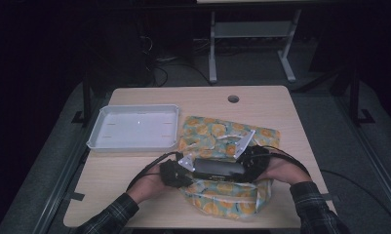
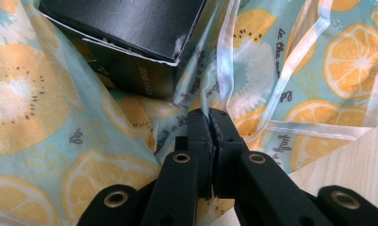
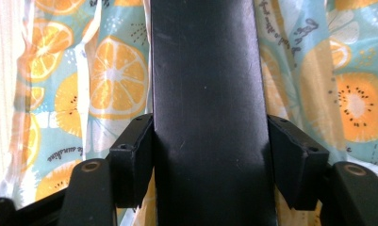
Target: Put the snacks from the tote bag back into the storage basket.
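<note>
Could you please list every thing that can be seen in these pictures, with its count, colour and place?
black box: 1, black, lying on the fruit-print bag near the front edge of the table, clamped across its width by the right gripper
fruit-print bag: 1, light blue with orange and kiwi slices, on the right half of the table, under and around the box
tray: 1, white, on the left half of the table, nothing in it
table: 1, light wood, with a round hole near its far edge
left gripper: 1, black, jaws shut on a fold of the bag beside the box
right gripper: 1, black, one jaw on each side of the box
hands: 2, in plaid sleeves, at the front edge
</note>
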A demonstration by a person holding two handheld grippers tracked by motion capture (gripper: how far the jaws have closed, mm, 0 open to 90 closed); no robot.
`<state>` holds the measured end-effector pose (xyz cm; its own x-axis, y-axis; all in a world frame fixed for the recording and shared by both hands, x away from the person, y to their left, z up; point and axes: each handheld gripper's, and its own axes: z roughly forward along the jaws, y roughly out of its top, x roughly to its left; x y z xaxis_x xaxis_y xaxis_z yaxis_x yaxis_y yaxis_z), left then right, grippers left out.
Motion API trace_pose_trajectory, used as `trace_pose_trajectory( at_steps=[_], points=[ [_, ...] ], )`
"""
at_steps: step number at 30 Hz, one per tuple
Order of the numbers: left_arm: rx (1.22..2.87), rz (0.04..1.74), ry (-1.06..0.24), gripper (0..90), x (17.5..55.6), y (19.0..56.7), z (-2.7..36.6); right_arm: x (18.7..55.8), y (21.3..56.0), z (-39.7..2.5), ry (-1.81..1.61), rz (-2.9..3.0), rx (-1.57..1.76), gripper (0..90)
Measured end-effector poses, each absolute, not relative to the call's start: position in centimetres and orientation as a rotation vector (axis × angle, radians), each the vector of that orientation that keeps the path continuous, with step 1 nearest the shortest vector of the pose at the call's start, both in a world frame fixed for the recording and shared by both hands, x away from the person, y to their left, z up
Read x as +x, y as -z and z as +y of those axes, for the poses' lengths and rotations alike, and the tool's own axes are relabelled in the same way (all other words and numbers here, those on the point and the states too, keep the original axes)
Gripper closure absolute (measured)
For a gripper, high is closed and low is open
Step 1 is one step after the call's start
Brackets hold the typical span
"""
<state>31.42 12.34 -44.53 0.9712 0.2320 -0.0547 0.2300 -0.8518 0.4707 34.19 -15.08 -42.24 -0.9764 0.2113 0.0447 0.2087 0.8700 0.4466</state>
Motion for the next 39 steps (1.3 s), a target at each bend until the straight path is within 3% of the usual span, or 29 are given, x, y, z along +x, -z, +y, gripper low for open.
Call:
trace_pose_trajectory(
  at_steps=[15,39],
  points=[
    [2.628,0.328,-0.002,87.6,31.5,44.5,12.4,33.9,41.4,-15.7,-0.776,3.003,0.308,41.2],
    [2.627,0.337,0.012,86.6,31.5,44.5,12.4,33.5,37.0,-17.2,-0.9,2.889,0.374,41.8]
  ],
)
